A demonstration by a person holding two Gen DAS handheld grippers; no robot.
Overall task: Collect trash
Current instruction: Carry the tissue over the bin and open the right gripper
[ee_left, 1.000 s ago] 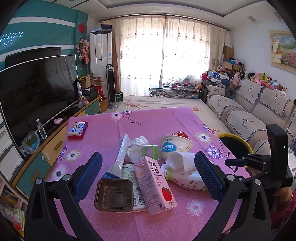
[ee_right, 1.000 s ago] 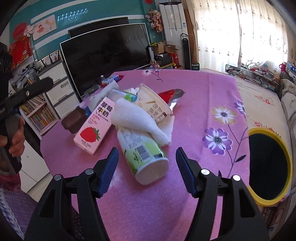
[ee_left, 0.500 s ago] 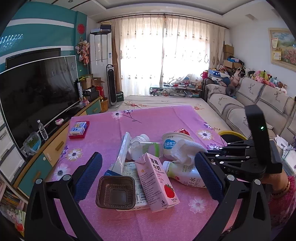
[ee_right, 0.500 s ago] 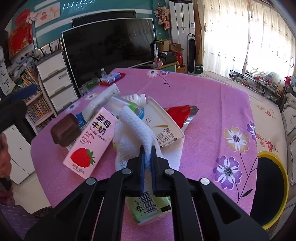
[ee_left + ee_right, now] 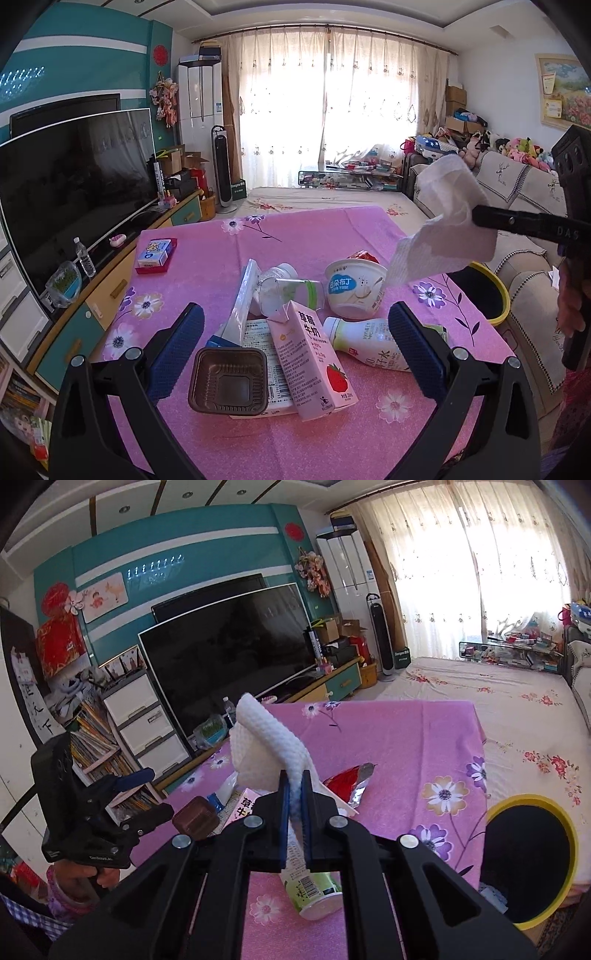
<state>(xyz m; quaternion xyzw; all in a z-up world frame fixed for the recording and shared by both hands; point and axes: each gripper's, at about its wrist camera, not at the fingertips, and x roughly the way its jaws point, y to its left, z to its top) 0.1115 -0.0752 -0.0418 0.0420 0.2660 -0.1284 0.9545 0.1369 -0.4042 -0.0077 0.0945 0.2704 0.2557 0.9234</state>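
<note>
My right gripper (image 5: 294, 790) is shut on a white paper towel (image 5: 267, 751) and holds it in the air above the pink table; the towel also shows in the left wrist view (image 5: 445, 225). My left gripper (image 5: 295, 343) is open and empty, low over the trash pile: a brown plastic tray (image 5: 229, 380), a pink strawberry milk carton (image 5: 317, 369), a lying drink bottle (image 5: 373, 341), a pudding cup (image 5: 354, 291) and a clear cup (image 5: 284, 291). A yellow-rimmed bin (image 5: 528, 860) stands off the table's right edge.
A red wrapper (image 5: 347, 784) lies behind the cups. A small blue and red box (image 5: 155, 254) sits at the table's far left. A TV and cabinet (image 5: 74, 184) run along the left, a sofa (image 5: 517, 206) along the right.
My right gripper closed on the paper towel and lifted it off the bottle, up and towards the right. My left gripper stayed open over the pile.
</note>
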